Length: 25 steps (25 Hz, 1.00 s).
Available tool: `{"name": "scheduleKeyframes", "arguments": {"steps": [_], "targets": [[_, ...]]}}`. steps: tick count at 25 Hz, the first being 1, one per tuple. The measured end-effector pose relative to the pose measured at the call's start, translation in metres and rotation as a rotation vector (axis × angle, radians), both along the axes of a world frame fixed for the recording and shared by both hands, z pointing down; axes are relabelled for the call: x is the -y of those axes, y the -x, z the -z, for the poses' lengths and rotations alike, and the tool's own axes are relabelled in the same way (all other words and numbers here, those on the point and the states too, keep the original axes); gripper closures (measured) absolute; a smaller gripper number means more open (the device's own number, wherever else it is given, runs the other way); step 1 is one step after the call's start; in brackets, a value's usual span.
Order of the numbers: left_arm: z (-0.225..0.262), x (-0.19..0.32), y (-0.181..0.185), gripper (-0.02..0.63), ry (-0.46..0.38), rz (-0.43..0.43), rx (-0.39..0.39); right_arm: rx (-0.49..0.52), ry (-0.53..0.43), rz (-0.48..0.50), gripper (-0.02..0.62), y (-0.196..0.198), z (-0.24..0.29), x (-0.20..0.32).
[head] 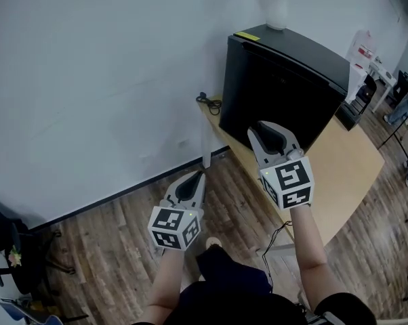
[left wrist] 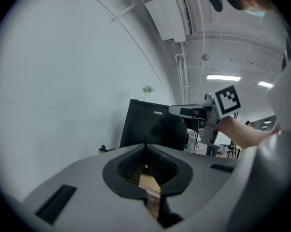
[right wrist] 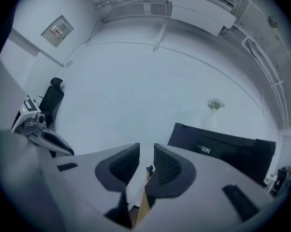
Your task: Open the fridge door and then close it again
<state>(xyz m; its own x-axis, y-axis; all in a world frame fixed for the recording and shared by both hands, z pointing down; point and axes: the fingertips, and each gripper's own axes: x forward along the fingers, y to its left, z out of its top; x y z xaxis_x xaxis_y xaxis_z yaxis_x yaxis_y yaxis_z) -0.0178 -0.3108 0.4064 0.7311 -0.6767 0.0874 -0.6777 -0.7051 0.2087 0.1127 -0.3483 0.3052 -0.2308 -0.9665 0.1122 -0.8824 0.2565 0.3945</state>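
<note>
A black mini fridge [head: 278, 87] stands on a wooden table [head: 356, 164] against the white wall, and its door looks closed. The left gripper view shows its front [left wrist: 152, 127], and it also appears in the right gripper view [right wrist: 223, 151]. My right gripper [head: 268, 131] hovers in front of the fridge, clear of it. Its jaws stand apart with nothing between them [right wrist: 146, 151]. My left gripper [head: 197, 177] is lower and to the left, over the floor, with its pads closed together on nothing [left wrist: 145, 148].
A white vase with a plant [head: 278, 5] sits on top of the fridge. A black cable [head: 209, 101] lies at the table's left end. Chairs and desks [head: 394, 87] stand at the far right, and a dark chair [head: 7, 242] at the far left. The floor is wood.
</note>
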Motion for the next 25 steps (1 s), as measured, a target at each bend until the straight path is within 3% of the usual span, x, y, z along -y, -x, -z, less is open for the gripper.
{"name": "scheduleKeyframes", "arguments": {"steps": [11,20,25], "targets": [[0.019,0.079,-0.018,0.594,-0.008,-0.002,-0.027,-0.344,0.008,-0.062,0.432,-0.035,0.051,0.101],[0.031,0.132,-0.035,0.594,-0.024,0.003,-0.043,-0.633,0.100,-0.134,0.423,-0.061,0.063,0.169],[0.026,0.154,-0.048,0.594,-0.012,-0.005,-0.042,-0.701,0.148,-0.179,0.424,-0.077,0.062,0.197]]}}
